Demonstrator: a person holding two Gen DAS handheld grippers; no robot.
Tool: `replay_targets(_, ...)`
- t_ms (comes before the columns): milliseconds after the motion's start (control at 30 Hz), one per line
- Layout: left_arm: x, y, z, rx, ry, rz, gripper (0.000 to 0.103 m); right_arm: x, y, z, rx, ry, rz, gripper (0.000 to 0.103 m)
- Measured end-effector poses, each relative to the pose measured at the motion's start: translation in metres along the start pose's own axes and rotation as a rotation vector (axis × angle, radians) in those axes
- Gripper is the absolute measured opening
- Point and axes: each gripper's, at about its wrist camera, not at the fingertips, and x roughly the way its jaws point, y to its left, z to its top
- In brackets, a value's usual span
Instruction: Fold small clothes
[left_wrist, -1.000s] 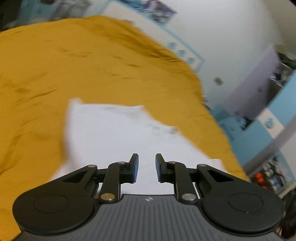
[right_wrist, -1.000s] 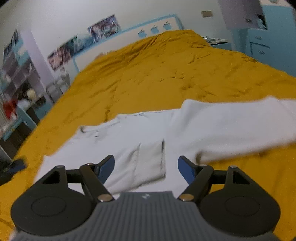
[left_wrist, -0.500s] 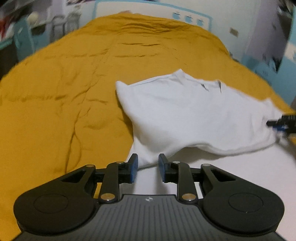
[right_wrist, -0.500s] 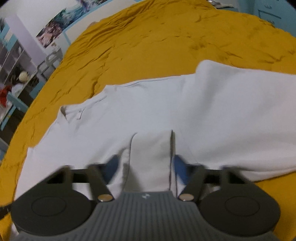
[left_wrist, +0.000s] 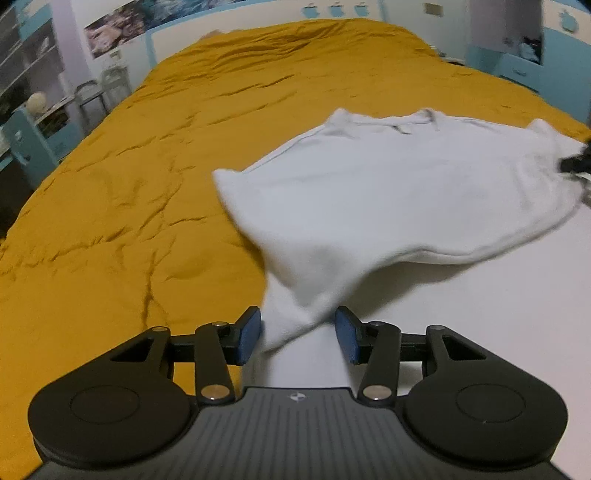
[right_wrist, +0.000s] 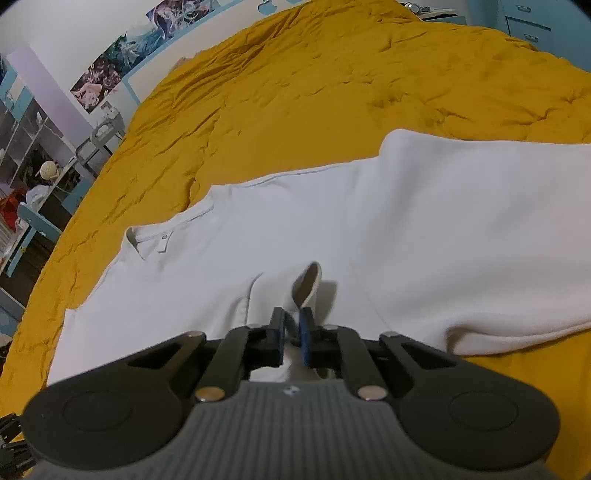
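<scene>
**A:** We've got the white shirt (right_wrist: 258, 266) spread on the mustard bedspread (right_wrist: 332, 92), and our right gripper (right_wrist: 291, 332) has just clamped tight on a pinch of it, at what looks like the cuff of the folded-in sleeve.

**B:** Thin bite, though. If we lift quickly, that edge could slide out from between the pads.

**A:** On the other side, our left gripper (left_wrist: 298, 334) has just been opening. Its jaws stand fairly wide, with the shirt's cloth between them but not squeezed.

**B:** So that end is loose. If we pull with the right now, we may drag the whole shirt askew and rumple the fold.
</scene>
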Motion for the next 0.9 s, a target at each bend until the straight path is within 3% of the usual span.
replay_targets(33, 0.003, 0.004, 0.000, -0.021, 0.004, 0.000, 0.054, -0.002, -0.002, -0.001, 0.010, 0.000, 0.002, 0.000)
replay_targets(100, 0.009, 0.009, 0.001, -0.068, 0.022, -0.003, 0.035, -0.004, -0.004, -0.001, 0.030, -0.005, 0.013, 0.000)
replay_targets(200, 0.004, 0.010, 0.000, -0.098, -0.002, 0.003, 0.015, -0.011, -0.001, -0.001, 0.016, -0.031, 0.017, 0.000)
replay_targets(367, -0.019, 0.011, -0.002, -0.143, -0.072, 0.055, 0.013, -0.046, 0.002, 0.000, 0.042, -0.145, 0.024, 0.000)
replay_targets(467, -0.025, 0.000, -0.001, -0.087, -0.076, 0.085, 0.014, -0.064, -0.002, -0.003, 0.053, -0.194, 0.012, 0.000)
replay_targets(600, -0.001, -0.012, -0.003, -0.011, 0.066, 0.128, 0.024, -0.048, -0.022, -0.010, 0.068, -0.142, -0.088, 0.000)
replay_targets(700, -0.003, -0.009, -0.002, -0.032, 0.058, 0.126, 0.027, -0.028, -0.044, -0.018, 0.150, -0.067, -0.097, 0.000)
replay_targets(833, -0.019, 0.003, -0.002, -0.100, 0.068, 0.121, 0.027, -0.042, -0.048, -0.022, 0.183, -0.102, -0.110, 0.001)
replay_targets(900, -0.032, 0.007, 0.000, -0.138, 0.050, 0.107, 0.027, -0.055, -0.039, -0.021, 0.143, -0.137, -0.139, 0.009)
